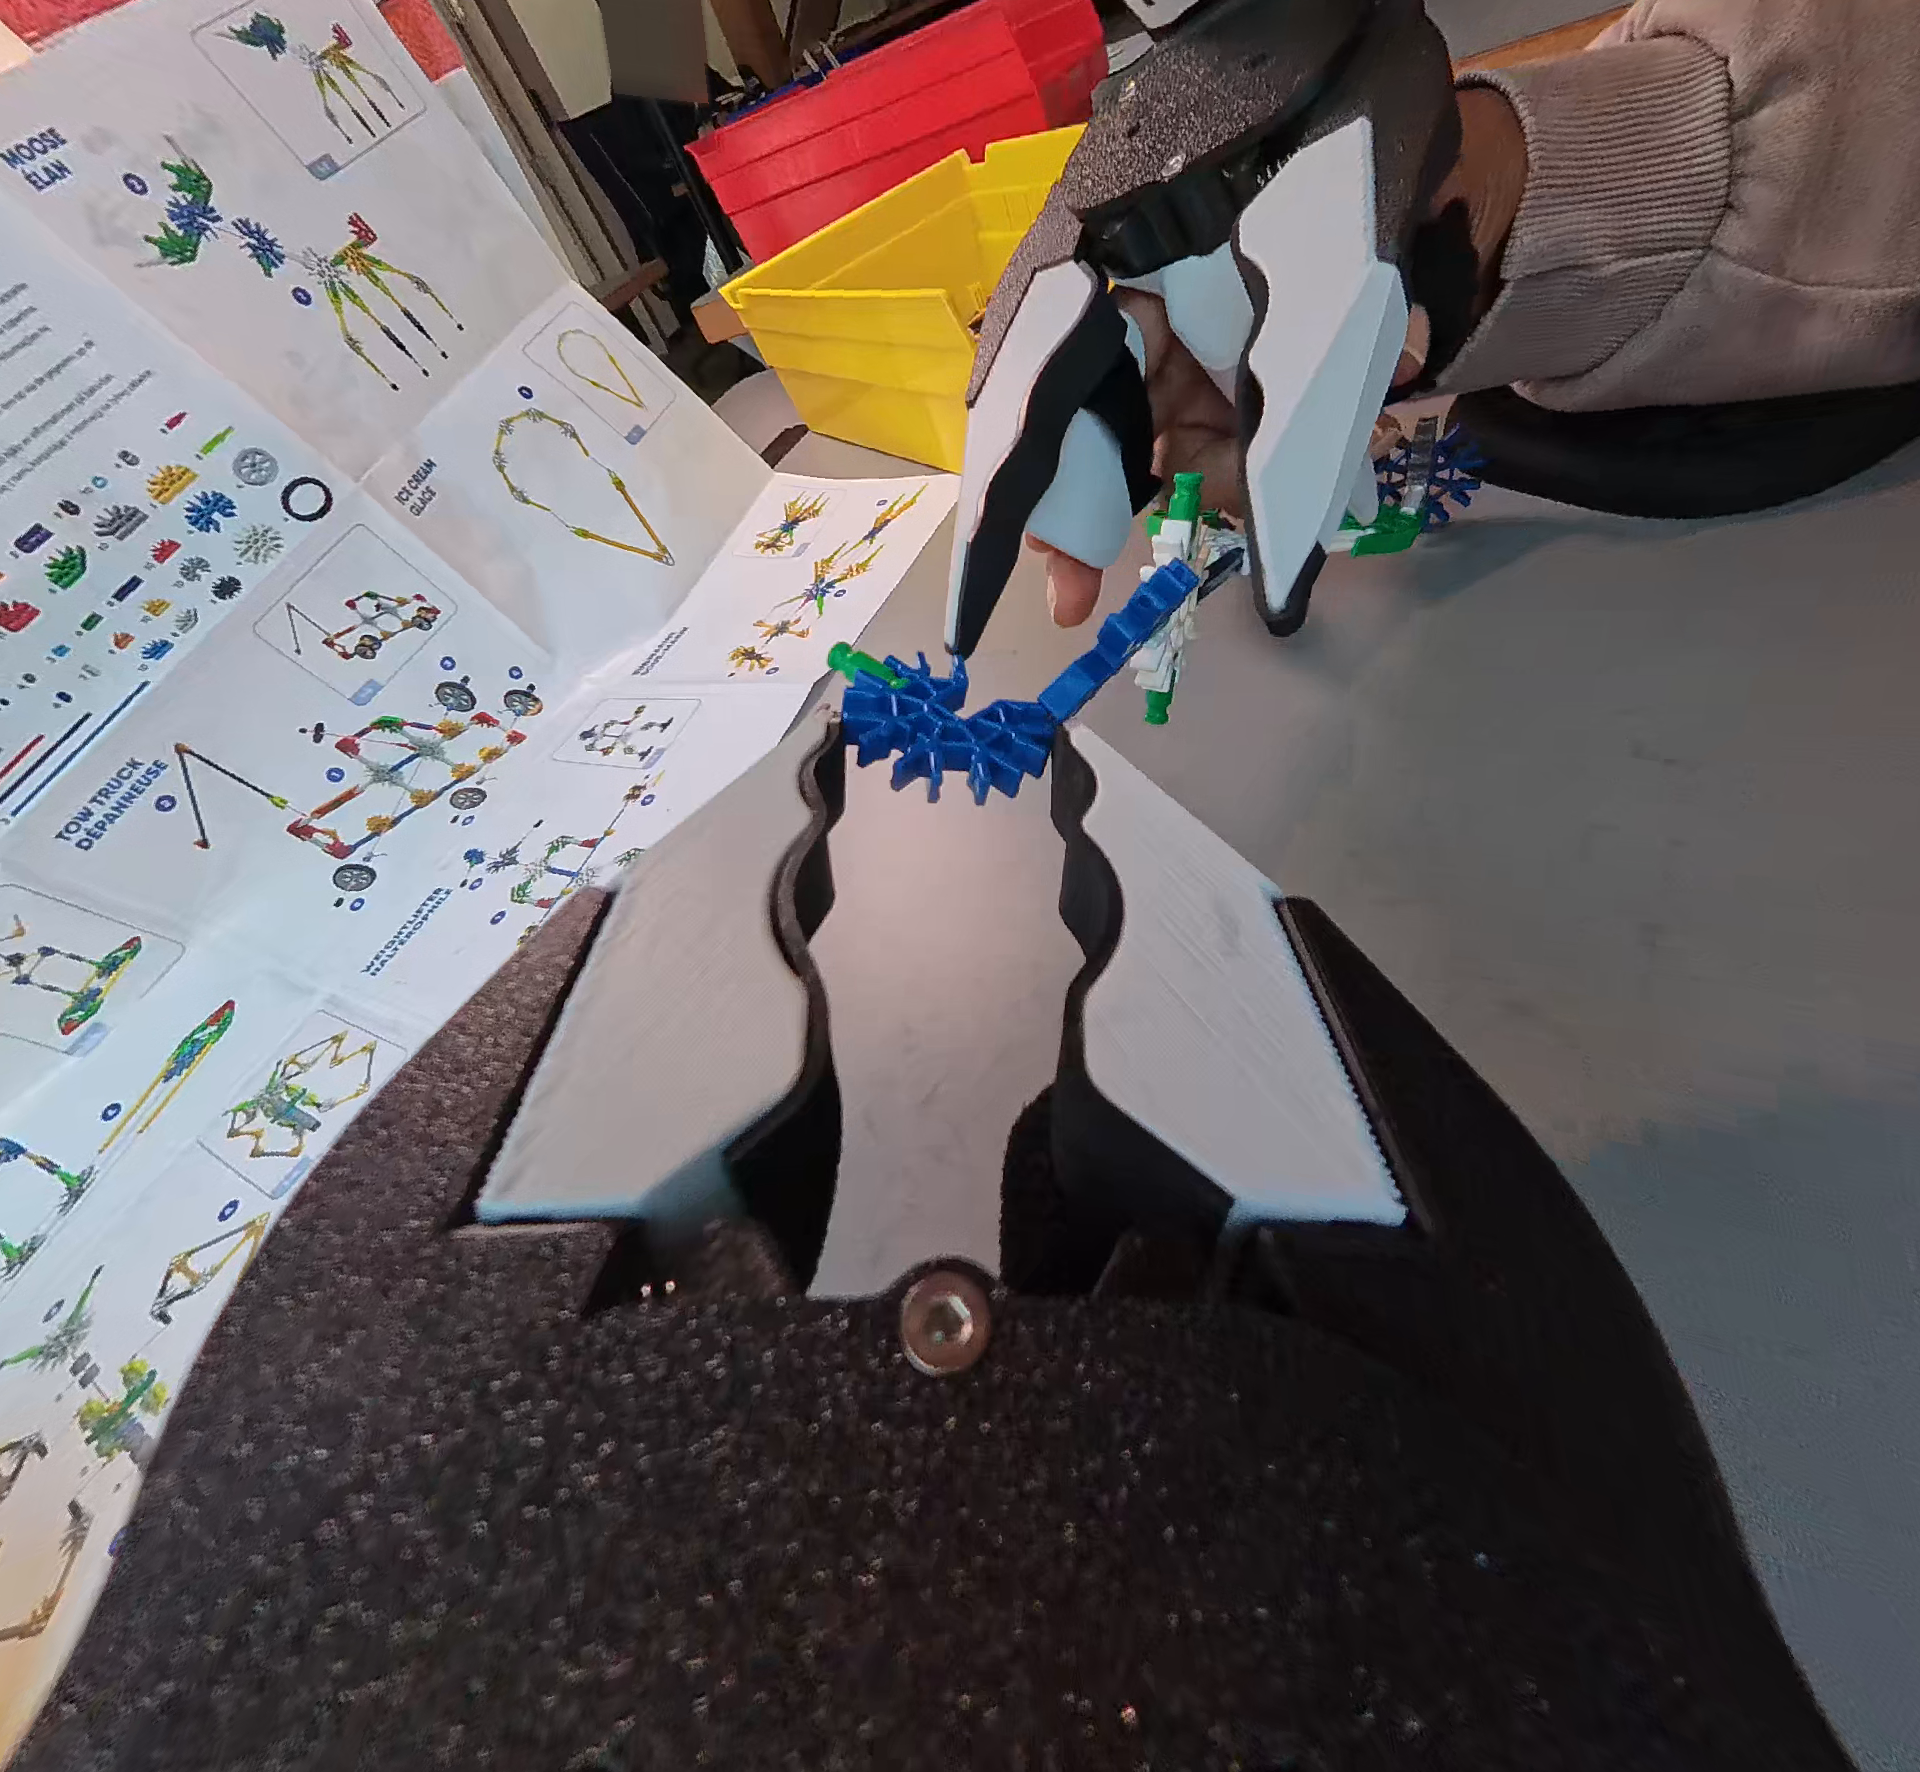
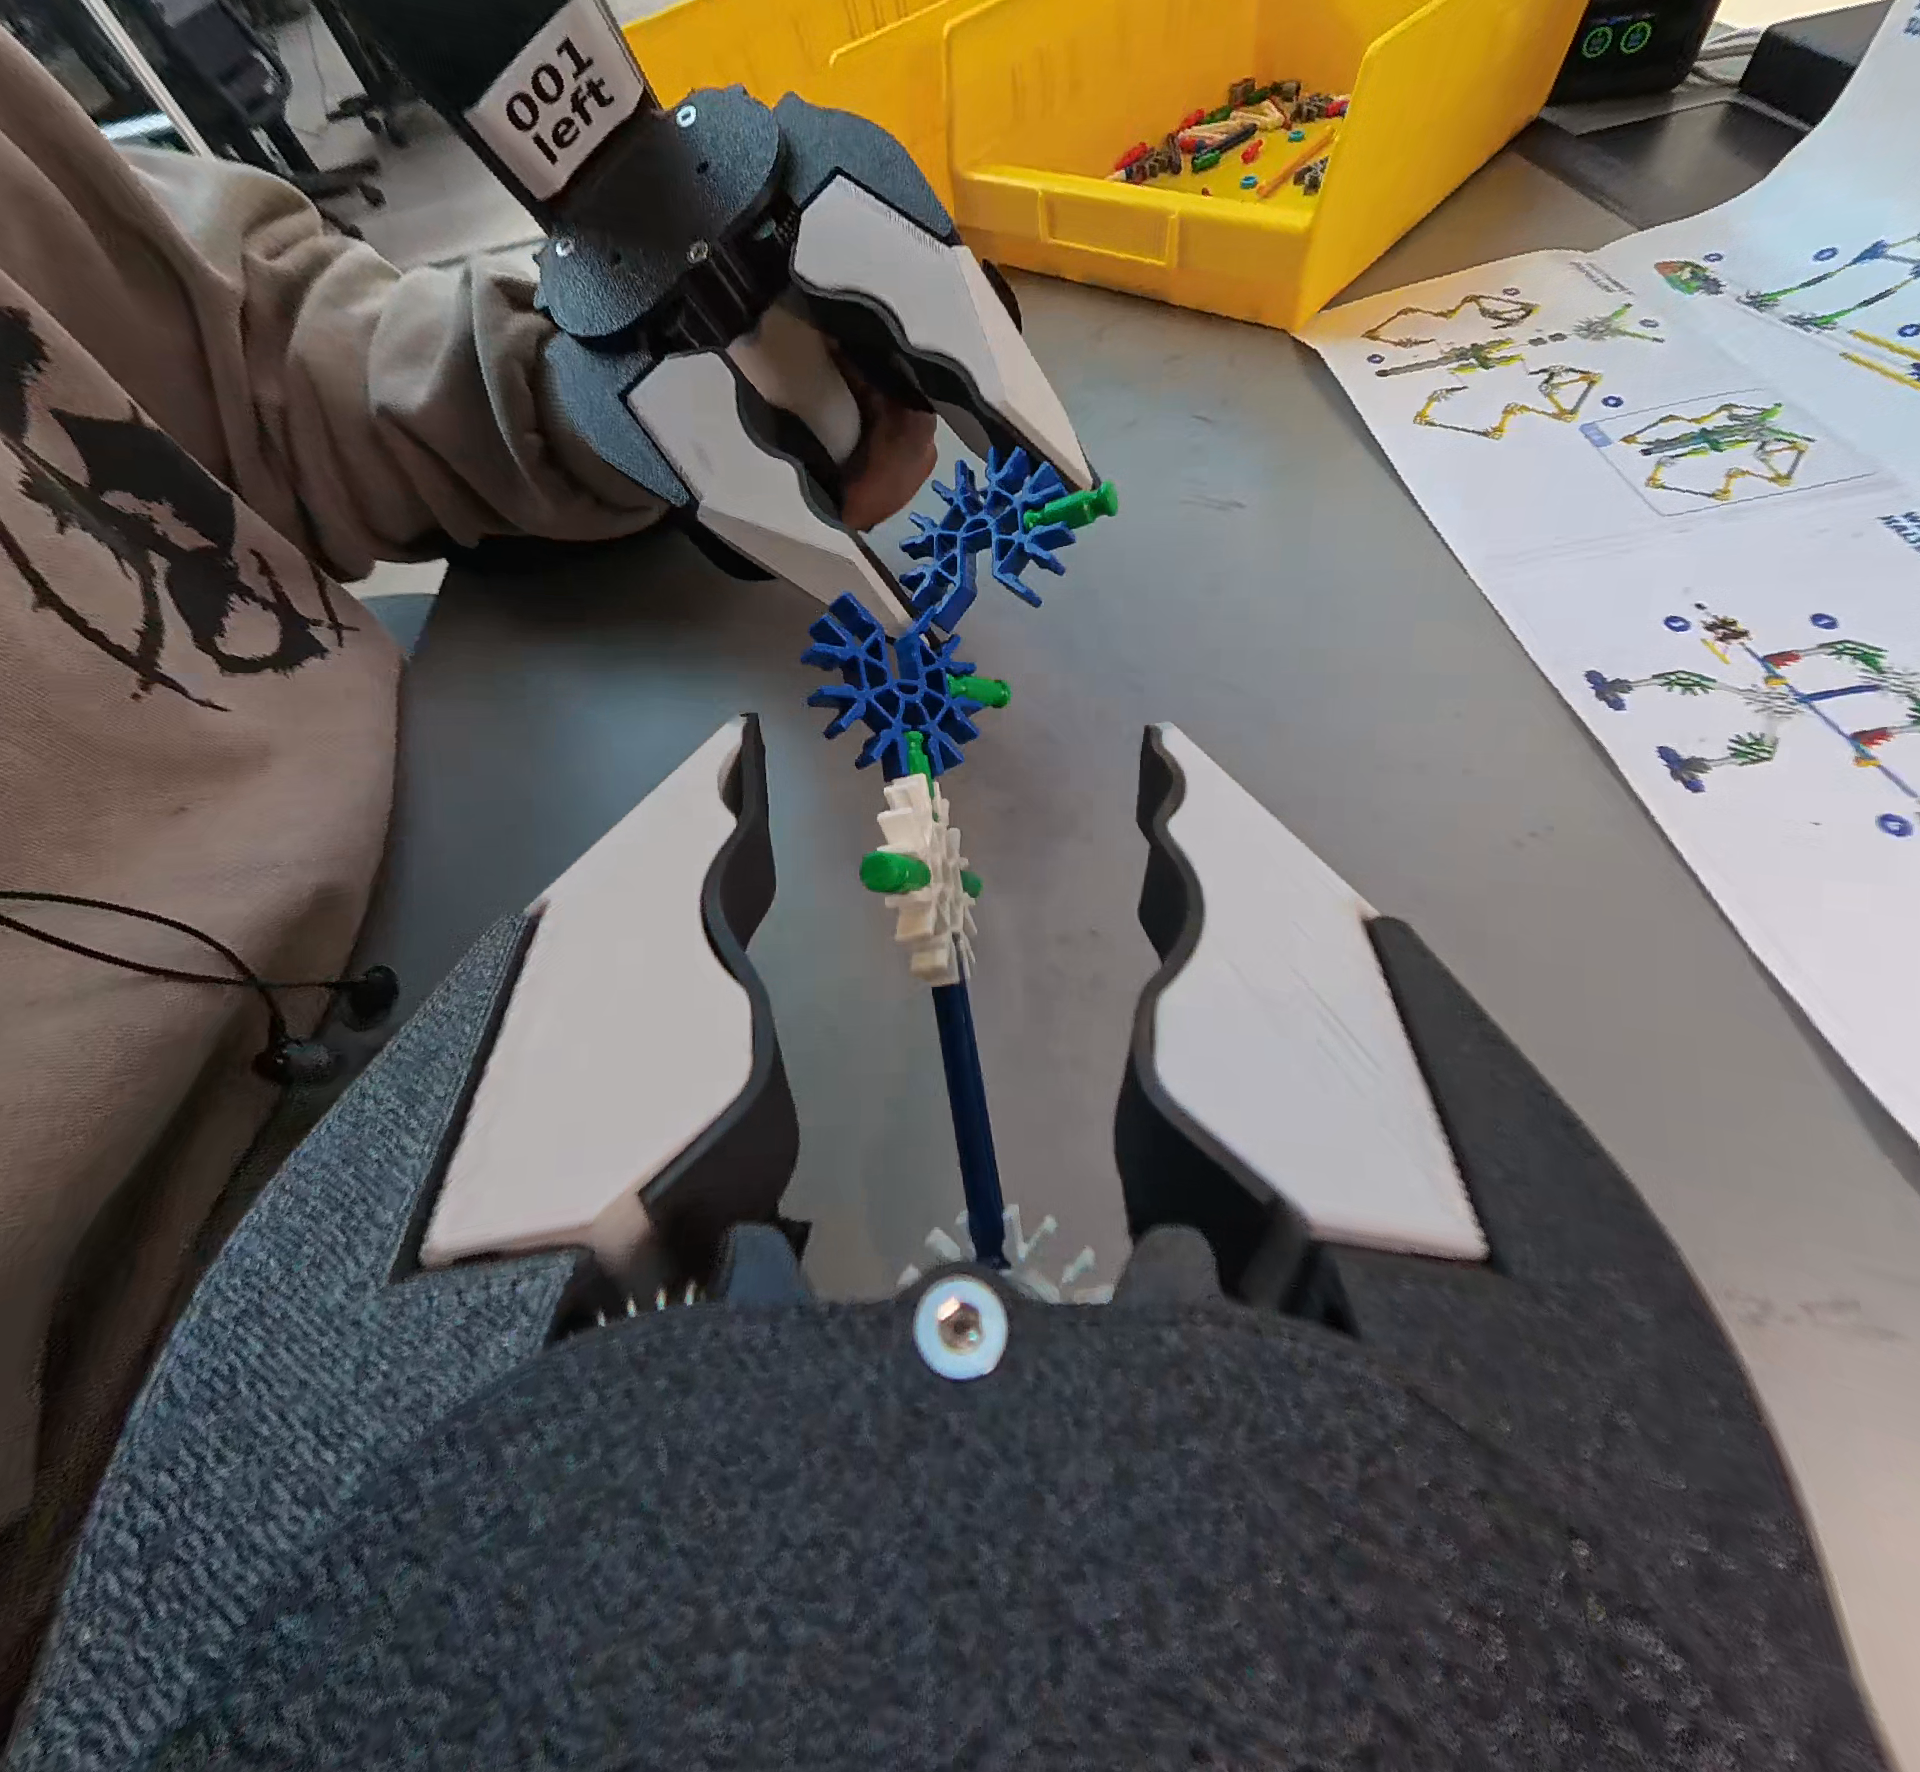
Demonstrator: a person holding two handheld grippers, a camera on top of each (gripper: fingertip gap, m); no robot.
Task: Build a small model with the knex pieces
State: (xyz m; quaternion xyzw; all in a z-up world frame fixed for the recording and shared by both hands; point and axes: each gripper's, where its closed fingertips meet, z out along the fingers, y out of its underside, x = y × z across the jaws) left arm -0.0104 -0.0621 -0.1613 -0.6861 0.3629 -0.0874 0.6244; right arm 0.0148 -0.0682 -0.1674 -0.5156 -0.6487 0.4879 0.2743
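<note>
A small model of toy construction pieces joins two blue snowflake connectors [image 2: 940, 626], short green rods [image 2: 1070, 509], a white connector [image 2: 928, 875] and a dark blue rod [image 2: 968, 1114]. My left gripper [image 1: 948, 730] is shut on the far blue connector [image 1: 940, 735]. It also shows in the right wrist view [image 2: 1003, 548], gripping that connector edge to edge. My right gripper [image 2: 951, 735] is open, with its fingers either side of the rod and white connector and touching neither. In the left wrist view, the right gripper [image 1: 1122, 636] straddles the model from above.
A folded instruction sheet [image 1: 343, 517] lies along the left of the grey table [image 1: 1558, 839], and shows at the right in the right wrist view [image 2: 1662, 496]. Yellow bins [image 2: 1226, 195] holding several loose pieces stand behind, with red bins [image 1: 914, 112] beyond. A black device [image 2: 1652, 8] sits far right. My left and right fingertips are right by each other.
</note>
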